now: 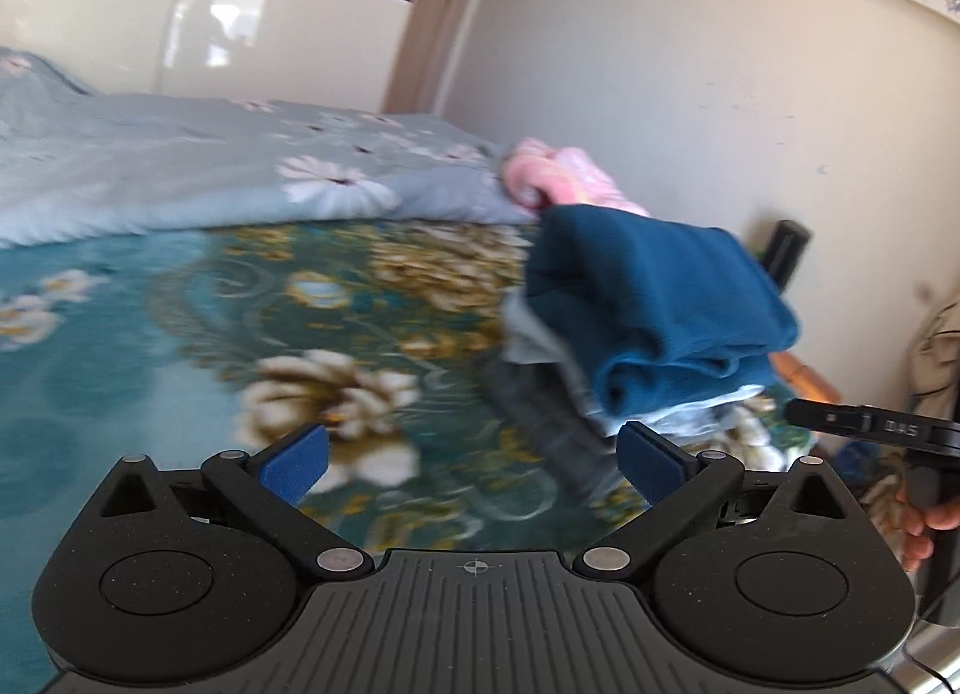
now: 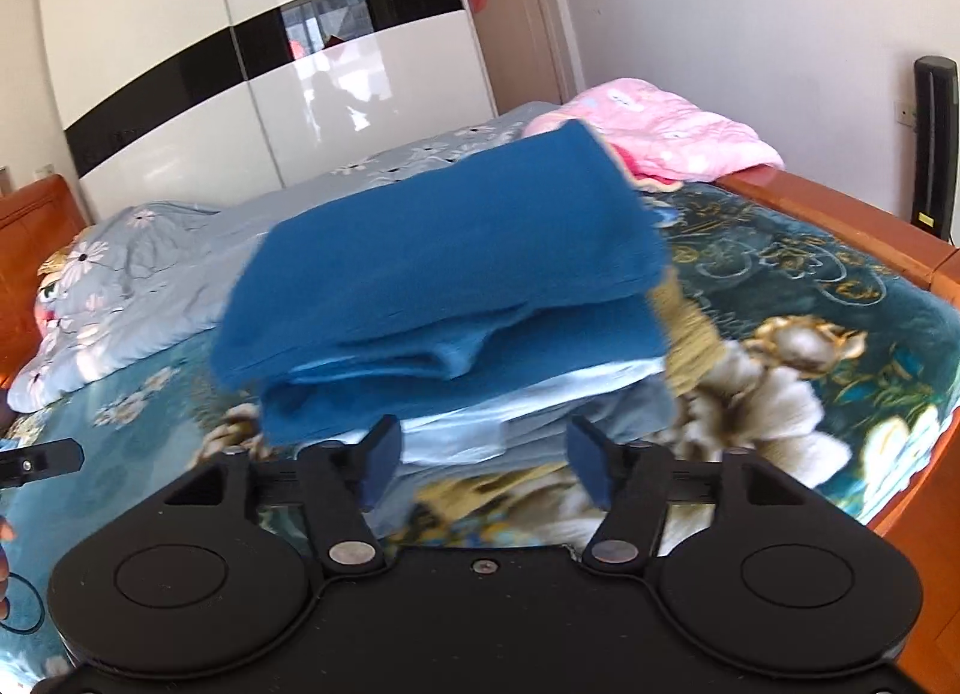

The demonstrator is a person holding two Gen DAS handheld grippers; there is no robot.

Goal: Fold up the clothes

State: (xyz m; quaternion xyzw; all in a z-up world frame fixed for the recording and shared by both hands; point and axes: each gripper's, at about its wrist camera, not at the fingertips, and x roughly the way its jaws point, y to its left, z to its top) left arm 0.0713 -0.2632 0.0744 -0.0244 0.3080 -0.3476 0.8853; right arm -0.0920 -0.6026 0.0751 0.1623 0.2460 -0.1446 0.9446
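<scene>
A folded dark blue garment (image 2: 444, 268) lies on top of a pile of folded clothes (image 2: 480, 424) on the bed. In the left wrist view the same blue garment (image 1: 654, 304) tops the pile at the right, above pale blue and grey layers (image 1: 540, 388). My left gripper (image 1: 474, 454) is open and empty, just left of the pile. My right gripper (image 2: 480, 463) is open and empty, right in front of the pile's lower pale blue layers.
The bed has a teal floral blanket (image 1: 180, 334) and a grey-blue flowered quilt (image 2: 168, 274) behind it. A pink quilt (image 2: 654, 123) lies at the far corner. The wooden bed frame (image 2: 840, 214) runs along the right. A white wardrobe (image 2: 240, 63) stands behind.
</scene>
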